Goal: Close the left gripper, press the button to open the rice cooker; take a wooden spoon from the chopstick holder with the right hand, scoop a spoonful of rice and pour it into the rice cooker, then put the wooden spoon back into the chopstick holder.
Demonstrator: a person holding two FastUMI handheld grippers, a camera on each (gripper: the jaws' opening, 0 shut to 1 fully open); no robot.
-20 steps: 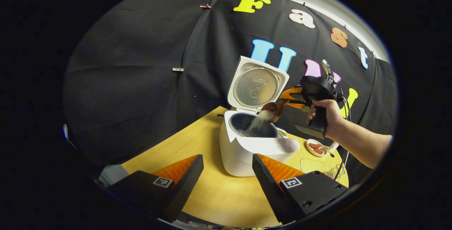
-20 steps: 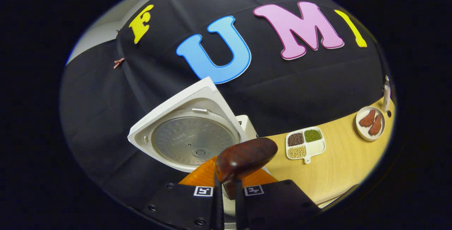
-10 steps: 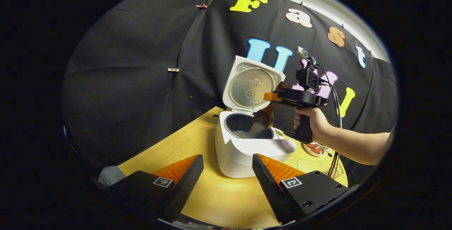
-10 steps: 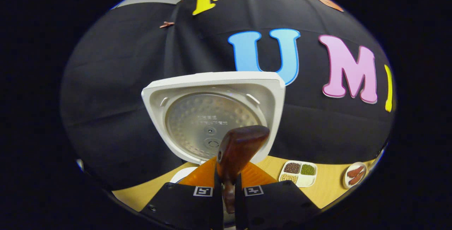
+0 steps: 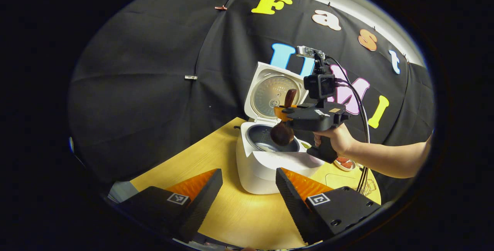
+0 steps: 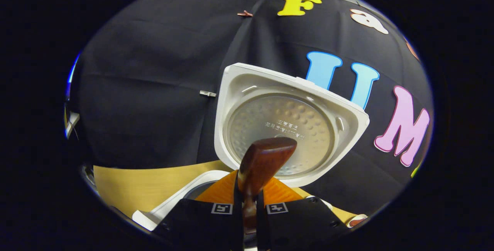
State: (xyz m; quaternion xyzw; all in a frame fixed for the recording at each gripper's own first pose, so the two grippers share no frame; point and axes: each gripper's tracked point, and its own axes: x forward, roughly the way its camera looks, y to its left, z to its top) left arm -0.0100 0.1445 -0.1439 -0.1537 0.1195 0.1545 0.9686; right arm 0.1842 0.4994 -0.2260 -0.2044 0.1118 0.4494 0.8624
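The right tongs (image 6: 249, 208) are clenched on the wooden spoon (image 6: 264, 162), both fingers pressed to its stem; in the left gripper view the spoon (image 5: 283, 127) hangs bowl-down just above the open rice cooker (image 5: 266, 162), handle end poking up in front of the raised lid (image 5: 272, 93). The left tongs (image 5: 249, 189) sit released and empty low over the desk (image 5: 231, 212), well apart from the cooker.

The pour looks done, so what remains, by my judgement, is the trip back to the chopstick holder — and there the risks lie; the stem is smooth, glossy dark wood, rounded and tapering, and held near its middle it could pivot or slide between the fingers if swung quickly; a wide sweep could knock the spoon's end against the lid, which stands hinged upright close behind it; grains clinging to the bowl could scatter on the desk on the way; the cable trailing from the right tongs could snag.

The cooker is a white, matte plastic box with rounded corners; its inner pot is dark with a pale heap of rice at the bottom; the lid's inner plate is dull dimpled metal, round within a square white frame; the desk is pale wood grain.
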